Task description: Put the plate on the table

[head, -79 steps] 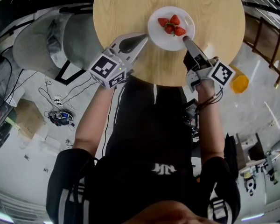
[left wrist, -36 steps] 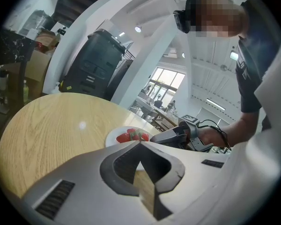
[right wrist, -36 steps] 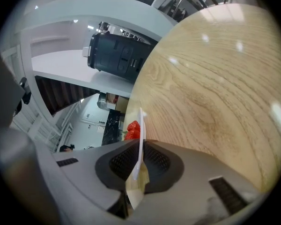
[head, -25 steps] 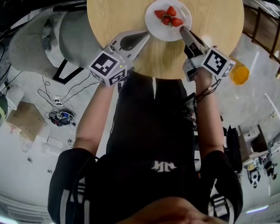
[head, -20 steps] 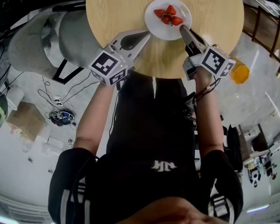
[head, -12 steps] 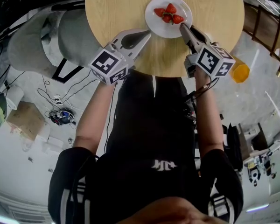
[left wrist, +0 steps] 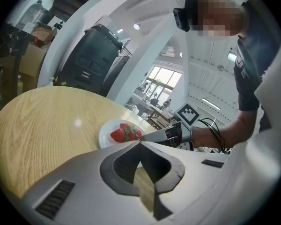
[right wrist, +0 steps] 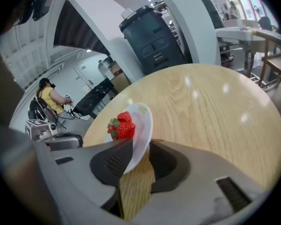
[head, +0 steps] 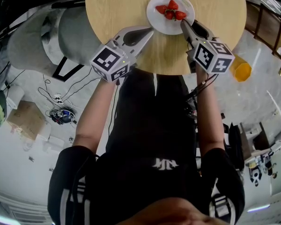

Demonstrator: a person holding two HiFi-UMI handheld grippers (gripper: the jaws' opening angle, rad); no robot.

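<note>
A white plate (head: 160, 22) with strawberries (head: 171, 11) lies on the round wooden table (head: 122, 8). My right gripper (head: 183, 26) is at the plate's near right rim. In the right gripper view the plate (right wrist: 143, 125) has its rim between the jaws of the right gripper (right wrist: 140, 145). Those jaws have just been opening, and a gap shows beside the rim. My left gripper (head: 149, 31) points at the plate's near left edge, shut and empty. From the left gripper view, its tips (left wrist: 140, 143) meet just short of the plate (left wrist: 107, 136).
A grey padded chair (head: 42, 36) stands left of the table. An orange object (head: 240, 72) sits on the floor at the right, near wooden chairs (head: 271, 46). Cables (head: 61, 116) lie on the floor at the left. A person in yellow (right wrist: 49, 97) sits far behind.
The right gripper has rolled about its own axis, so its marker cube now faces up, and its jaws have parted around the plate's rim. The left gripper has kept still.
</note>
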